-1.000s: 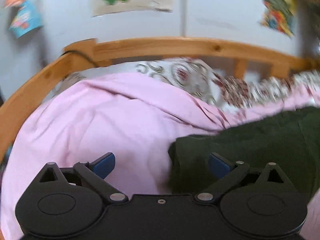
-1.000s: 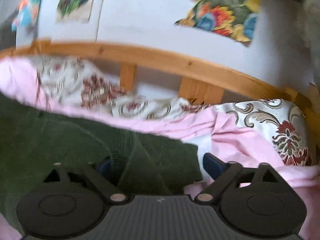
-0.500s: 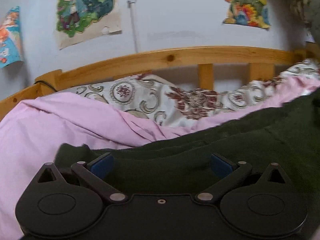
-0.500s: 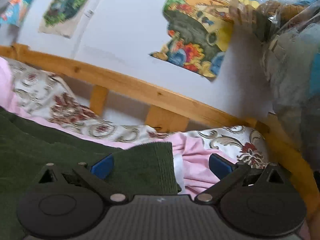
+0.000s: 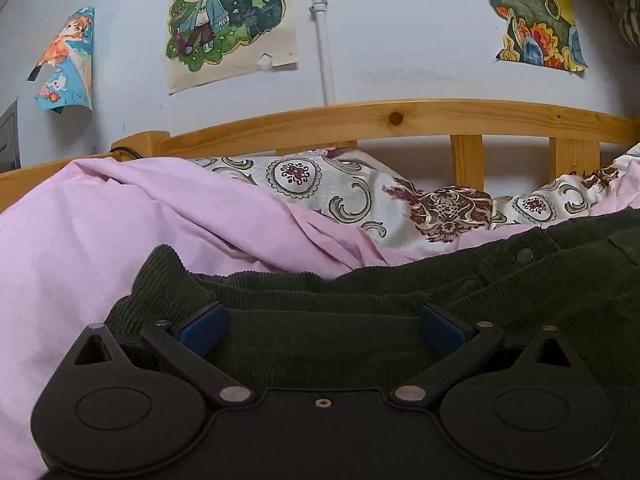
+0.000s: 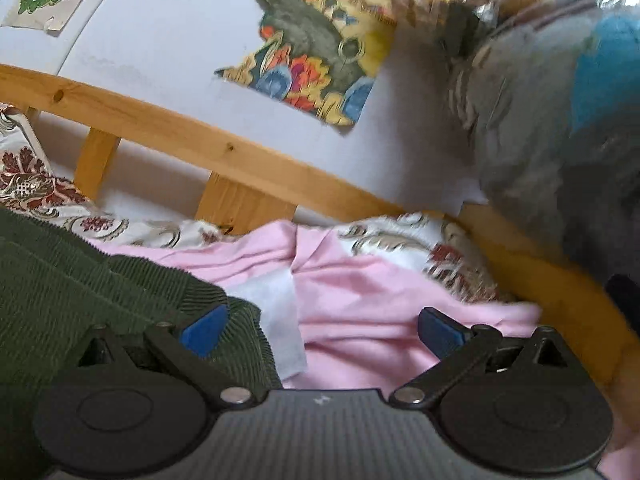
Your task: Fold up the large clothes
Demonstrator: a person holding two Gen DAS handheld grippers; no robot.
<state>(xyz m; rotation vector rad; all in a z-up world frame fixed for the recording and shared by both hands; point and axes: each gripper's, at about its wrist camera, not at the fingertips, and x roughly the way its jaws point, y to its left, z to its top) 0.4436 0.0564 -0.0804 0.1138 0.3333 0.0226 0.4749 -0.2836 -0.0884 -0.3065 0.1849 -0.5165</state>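
A: Where's the garment now?

B: The dark green corduroy garment [image 5: 360, 292] lies across the pink bedsheet [image 5: 100, 240] on the bed, short of the patterned quilt [image 5: 360, 196] bunched under the wooden bed rail [image 5: 400, 116]. A snap button shows on it in the left view, so it could be trousers or a jacket; I can't tell which.

A: And the grippers?

B: Both released. The left gripper [image 5: 322, 324] has its jaws spread wide with corduroy lying between them, but nothing pinched. The right gripper [image 6: 322, 326] is just as wide, its left blue pad [image 6: 204, 330] sitting at the garment's ribbed corner [image 6: 208, 296] and the other pad over bare sheet.

A: What changed in the last second?

B: A second ago the left camera saw mostly pink sheet, with the garment's edge off to the right. Now the cloth fills the gap between the jaws, and the frame is sharp rather than blurred. The right gripper has swung too: earlier the cloth spanned its gap, now only the corner reaches in. Its view is still a little blurred.

A: Meaning for the fold?

B: I'd judge both are lining up on opposite ends of one edge for a grasp. No fold is made yet. The right one looks marginal; it may close on only the corner.
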